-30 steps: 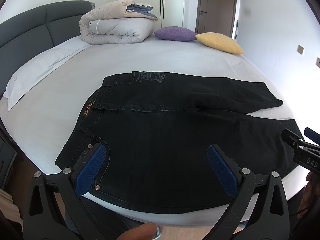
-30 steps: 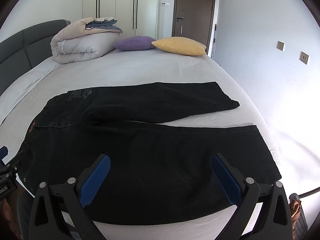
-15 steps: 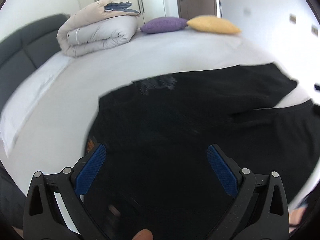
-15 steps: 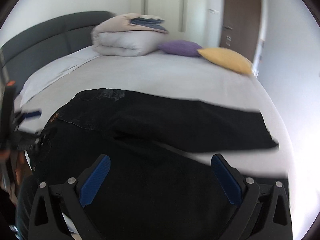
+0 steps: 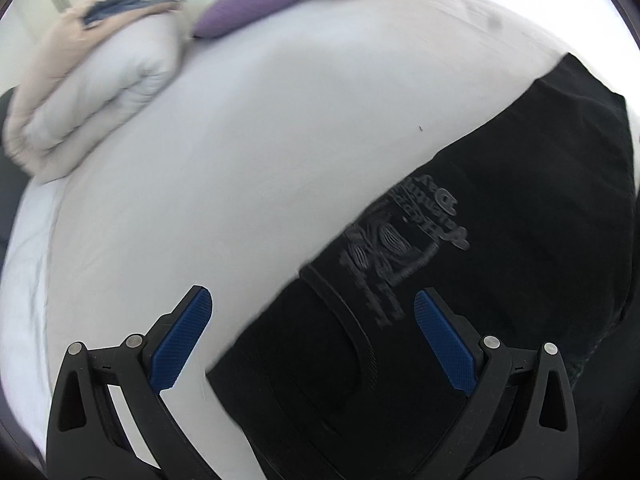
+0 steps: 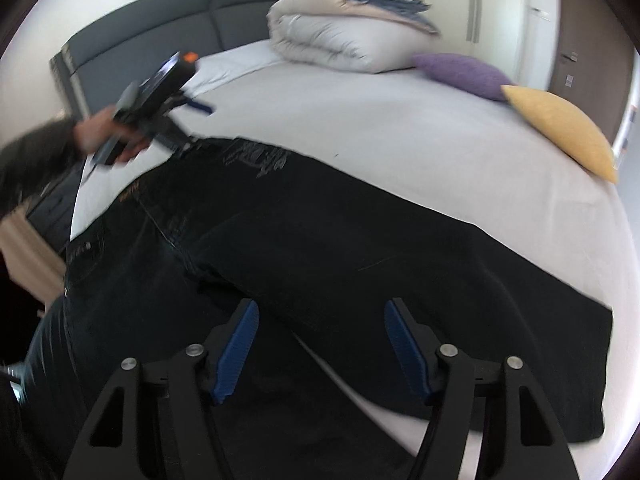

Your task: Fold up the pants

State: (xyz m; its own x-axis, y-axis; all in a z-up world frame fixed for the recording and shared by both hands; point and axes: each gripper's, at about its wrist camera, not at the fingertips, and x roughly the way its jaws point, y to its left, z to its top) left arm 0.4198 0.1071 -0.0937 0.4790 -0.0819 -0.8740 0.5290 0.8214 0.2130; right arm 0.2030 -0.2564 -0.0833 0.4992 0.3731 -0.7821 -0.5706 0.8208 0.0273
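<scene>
Black jeans (image 6: 320,240) lie spread flat on the white bed (image 6: 400,128), legs apart. In the left wrist view the far waistband corner with a grey print (image 5: 400,240) lies just ahead. My left gripper (image 5: 312,332) is open and empty, low over that corner; it also shows in the right wrist view (image 6: 160,92) at the waistband. My right gripper (image 6: 320,340) is open and empty, over the far leg near the crotch.
A folded duvet (image 6: 340,36) with a blue garment on top sits at the head of the bed. A purple cushion (image 6: 460,72) and a yellow cushion (image 6: 560,128) lie beside it. A dark headboard (image 6: 160,32) stands at the back left.
Both grippers have moved forward over the jeans. The left one went to the far waistband corner, the right one to the far leg. Both stay open.
</scene>
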